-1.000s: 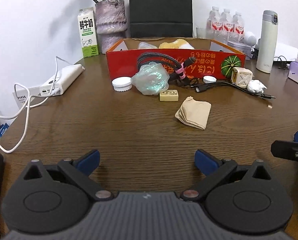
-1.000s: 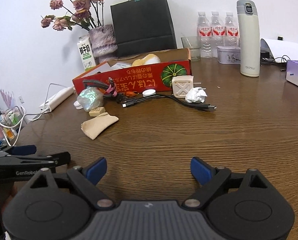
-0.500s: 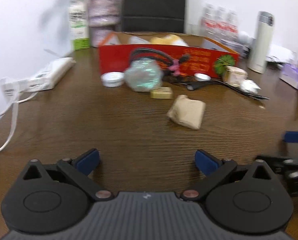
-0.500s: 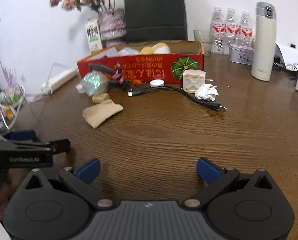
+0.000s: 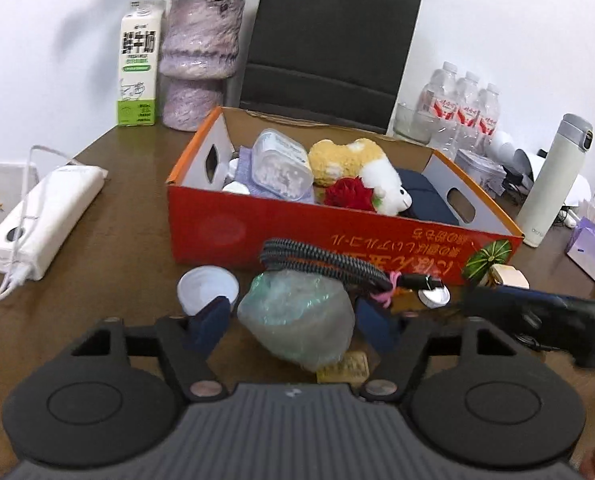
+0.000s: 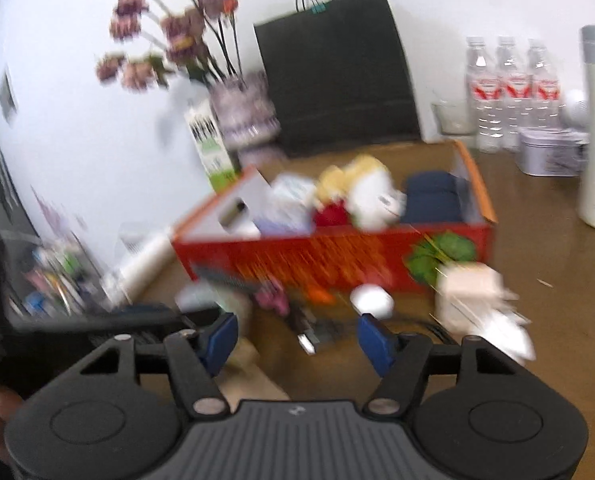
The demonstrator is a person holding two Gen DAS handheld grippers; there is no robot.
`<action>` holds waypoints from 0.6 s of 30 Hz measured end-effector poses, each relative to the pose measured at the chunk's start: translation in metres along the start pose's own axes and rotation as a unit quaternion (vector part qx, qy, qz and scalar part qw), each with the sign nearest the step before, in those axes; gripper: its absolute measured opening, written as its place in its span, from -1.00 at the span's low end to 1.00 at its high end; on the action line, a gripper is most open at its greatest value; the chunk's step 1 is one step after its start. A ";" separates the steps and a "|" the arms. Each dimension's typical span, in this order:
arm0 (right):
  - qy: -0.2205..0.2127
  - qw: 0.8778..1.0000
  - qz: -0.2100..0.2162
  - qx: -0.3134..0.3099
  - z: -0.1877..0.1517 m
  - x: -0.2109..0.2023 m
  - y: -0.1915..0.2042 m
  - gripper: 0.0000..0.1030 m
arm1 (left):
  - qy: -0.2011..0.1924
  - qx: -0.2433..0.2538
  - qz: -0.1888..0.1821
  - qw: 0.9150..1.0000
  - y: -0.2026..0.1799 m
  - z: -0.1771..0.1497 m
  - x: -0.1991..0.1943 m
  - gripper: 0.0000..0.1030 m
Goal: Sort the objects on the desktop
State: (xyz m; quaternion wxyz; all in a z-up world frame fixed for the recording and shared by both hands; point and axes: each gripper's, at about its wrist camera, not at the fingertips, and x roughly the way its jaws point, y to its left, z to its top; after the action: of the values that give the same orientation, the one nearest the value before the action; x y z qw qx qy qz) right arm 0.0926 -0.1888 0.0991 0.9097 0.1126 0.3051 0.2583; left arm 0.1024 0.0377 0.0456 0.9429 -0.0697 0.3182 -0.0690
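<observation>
Left wrist view: left gripper (image 5: pixel 293 318) lower centre, jaws just been closing, crumpled plastic wad (image 5: pixel 297 320) between the pads, contact unclear. Red box (image 5: pixel 337 236) mid-frame behind it on the worktop (image 5: pixel 117 232).

Right wrist view, blurred: right gripper (image 6: pixel 297 338) lower centre, jaws just been closing, apart, over cable plug (image 6: pixel 306 342), nothing pinched.

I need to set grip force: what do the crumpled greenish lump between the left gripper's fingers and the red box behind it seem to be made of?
The lump looks like thin translucent plastic film, crinkled and glossy, so probably soft and crushable. The red box looks like printed cardboard: matte red outside, plain white inside walls, cut handle slots.
</observation>
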 end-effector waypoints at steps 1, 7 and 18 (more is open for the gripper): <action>-0.001 1.000 0.009 0.011 0.003 0.009 -0.001 -0.03 | -0.001 0.006 -0.007 1.000 -0.002 -0.001 0.002 -0.07; 0.000 0.997 0.021 0.077 0.002 0.056 -0.011 -0.56 | -0.020 0.037 -0.023 0.999 -0.008 -0.011 0.001 -0.38; -0.091 0.994 0.008 0.063 0.003 0.027 0.008 -0.80 | -0.056 0.070 -0.010 0.996 -0.019 -0.006 -0.029 -0.66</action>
State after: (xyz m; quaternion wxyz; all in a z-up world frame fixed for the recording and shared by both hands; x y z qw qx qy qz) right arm 0.1097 -0.1680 0.0913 0.9230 0.1947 0.2354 0.2341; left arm 0.0739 0.0235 0.0616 0.9613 -0.0103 0.2581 -0.0962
